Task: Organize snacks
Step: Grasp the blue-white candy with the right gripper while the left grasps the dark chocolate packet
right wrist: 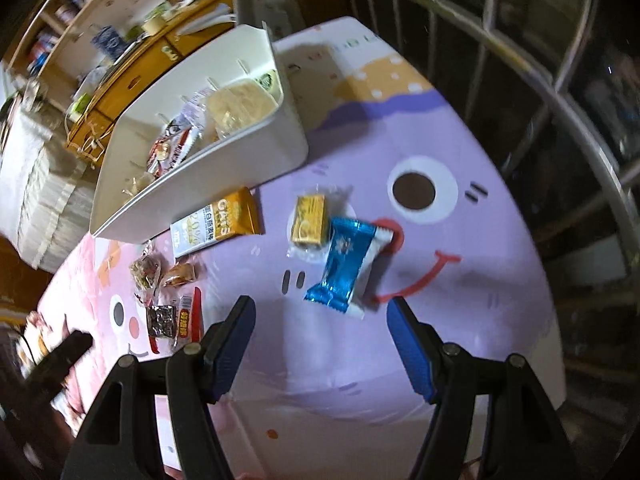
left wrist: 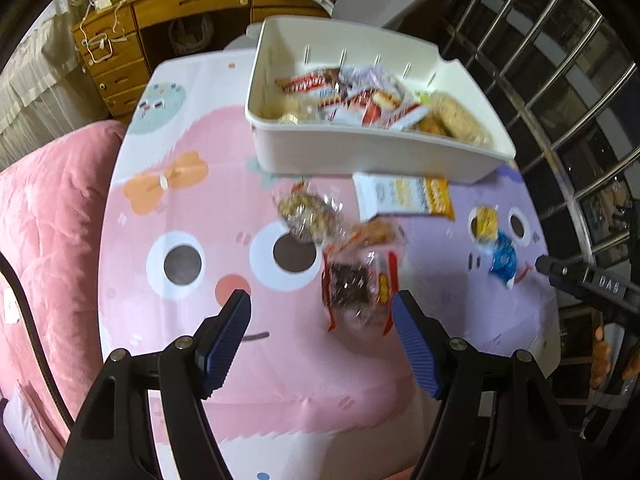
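Observation:
A white bin holding several wrapped snacks stands at the far side of a table with a cartoon cloth. Loose snacks lie in front of it: an oats bar, a clear-wrapped nut cake, a small orange packet, a dark brownie in a red-edged wrapper, a yellow packet and a blue packet. My left gripper hangs open above the table, the brownie just inside its right finger. My right gripper is open just short of the blue packet.
A pink quilt lies left of the table. A wooden desk with drawers stands behind. Metal window bars run along the right edge. The right gripper's body shows at the right of the left wrist view.

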`<state>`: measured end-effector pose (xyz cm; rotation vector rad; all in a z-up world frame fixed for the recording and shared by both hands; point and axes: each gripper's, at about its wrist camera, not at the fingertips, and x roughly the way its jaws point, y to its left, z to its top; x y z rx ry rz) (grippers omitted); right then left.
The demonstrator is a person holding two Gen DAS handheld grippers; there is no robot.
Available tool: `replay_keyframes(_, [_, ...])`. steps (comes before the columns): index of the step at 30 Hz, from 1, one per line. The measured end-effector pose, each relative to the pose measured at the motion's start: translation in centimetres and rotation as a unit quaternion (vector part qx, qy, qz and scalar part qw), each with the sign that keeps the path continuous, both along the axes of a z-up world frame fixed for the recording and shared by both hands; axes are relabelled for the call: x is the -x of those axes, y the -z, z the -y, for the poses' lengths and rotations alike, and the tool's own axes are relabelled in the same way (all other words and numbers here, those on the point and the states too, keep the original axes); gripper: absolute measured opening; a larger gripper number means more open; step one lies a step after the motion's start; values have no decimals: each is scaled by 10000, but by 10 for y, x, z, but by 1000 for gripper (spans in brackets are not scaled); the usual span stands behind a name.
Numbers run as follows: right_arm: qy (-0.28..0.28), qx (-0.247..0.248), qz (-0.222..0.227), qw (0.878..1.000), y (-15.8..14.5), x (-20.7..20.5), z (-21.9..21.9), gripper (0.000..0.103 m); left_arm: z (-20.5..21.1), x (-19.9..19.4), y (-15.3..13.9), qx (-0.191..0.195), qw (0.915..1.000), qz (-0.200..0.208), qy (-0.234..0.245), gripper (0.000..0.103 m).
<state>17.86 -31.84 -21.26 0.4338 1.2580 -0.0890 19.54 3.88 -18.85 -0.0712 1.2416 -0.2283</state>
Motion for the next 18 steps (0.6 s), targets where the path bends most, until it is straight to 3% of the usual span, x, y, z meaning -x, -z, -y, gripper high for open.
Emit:
replay_keyframes(8, [728, -589, -401, 9948, 27, -1, -1, 69, 1, -8, 29, -15, 9988, -454, 161, 72])
replay_keyframes(18, [1297, -373, -771, 9879, 53, -9, 1, 68, 28, -24, 70, -55, 9952, -863, 450, 72])
